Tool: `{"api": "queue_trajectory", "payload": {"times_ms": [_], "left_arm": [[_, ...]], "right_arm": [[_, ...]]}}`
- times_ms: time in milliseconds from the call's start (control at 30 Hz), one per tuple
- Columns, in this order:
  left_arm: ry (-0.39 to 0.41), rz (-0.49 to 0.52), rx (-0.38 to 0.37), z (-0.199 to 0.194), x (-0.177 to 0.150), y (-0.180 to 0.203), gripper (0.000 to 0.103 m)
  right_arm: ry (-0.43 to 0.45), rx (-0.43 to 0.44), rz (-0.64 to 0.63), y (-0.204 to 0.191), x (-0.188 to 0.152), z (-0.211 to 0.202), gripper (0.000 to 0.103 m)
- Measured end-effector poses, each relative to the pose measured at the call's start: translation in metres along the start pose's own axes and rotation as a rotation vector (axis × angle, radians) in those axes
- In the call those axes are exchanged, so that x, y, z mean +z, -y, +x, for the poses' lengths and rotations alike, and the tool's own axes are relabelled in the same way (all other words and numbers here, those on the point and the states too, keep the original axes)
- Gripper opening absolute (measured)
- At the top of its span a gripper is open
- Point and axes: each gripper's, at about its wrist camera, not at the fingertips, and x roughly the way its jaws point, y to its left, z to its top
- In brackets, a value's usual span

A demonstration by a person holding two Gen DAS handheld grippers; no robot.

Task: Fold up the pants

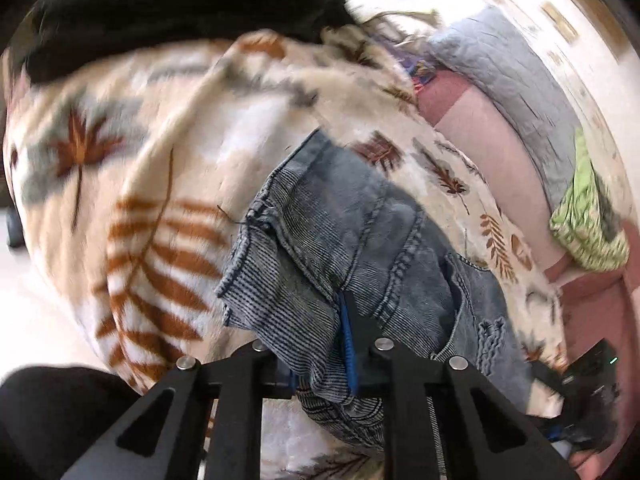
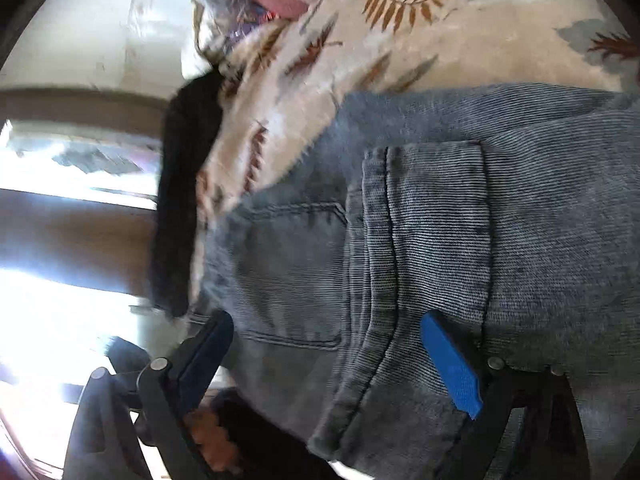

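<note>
Currently:
left gripper (image 1: 320, 344): jaws pinched together on a bunched fold of the faded blue-grey denim pants (image 1: 360, 232), blue pads buried in cloth.
pants: lying rumpled on the cream fleece blanket with rust-brown leaf print (image 1: 132, 152), back pocket up.
right gripper (image 2: 332, 364): jaws wide apart, straddling the denim over a pocket seam, pads not pressing.
black fabric (image 2: 180, 208): at blanket's edge.

From the left wrist view I see open leaf-printed cream fleece blanket (image 1: 132, 184) left of the bunched grey-blue denim pants (image 1: 360, 240), free to pass. Far off, a black fabric heap (image 1: 180, 12) blocks the way. To the right, a grey quilted cover (image 1: 508, 92) and a green patterned cloth (image 1: 588, 216) crowd the edge.
</note>
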Motion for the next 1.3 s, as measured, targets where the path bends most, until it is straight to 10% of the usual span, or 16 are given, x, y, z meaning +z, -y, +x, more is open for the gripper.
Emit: {"api": "queue_trajectory", "payload": {"times_ms": [267, 467, 533, 667, 767, 967, 1167, 1300], "left_arm": [[0.233, 0.395, 0.076, -0.054, -0.020, 0.114, 0.016], [0.320, 0.891, 0.004, -0.071, -0.120, 0.241, 0.016], [0.258, 1.004, -0.020, -0.056, -0.155, 0.264, 0.017], [-0.116, 1.233, -0.040, 0.025, -0.232, 0.282, 0.030], [-0.061, 1.246, -0.066, 0.010, -0.233, 0.279, 0.044], [-0.028, 0.925, -0.324, -0.070, -0.140, 0.238, 0.072], [0.070, 0.631, -0.043, -0.052, -0.061, 0.169, 0.077], [-0.104, 0.686, 0.012, 0.002, -0.080, 0.153, 0.078]], "right_arm": [[0.233, 0.111, 0.054, 0.050, -0.024, -0.108, 0.096], [0.421, 0.152, 0.100, 0.097, -0.040, -0.190, 0.096], [0.463, 0.158, 0.126, 0.116, -0.044, -0.208, 0.096], [0.514, 0.180, 0.247, 0.159, -0.058, -0.229, 0.097], [0.524, 0.177, 0.217, 0.156, -0.060, -0.237, 0.097], [0.479, 0.216, 0.098, 0.119, -0.060, -0.231, 0.097], [0.320, 0.424, 0.013, 0.053, -0.060, -0.193, 0.098], [0.210, 0.186, 0.090, 0.071, -0.063, -0.139, 0.095]]}}
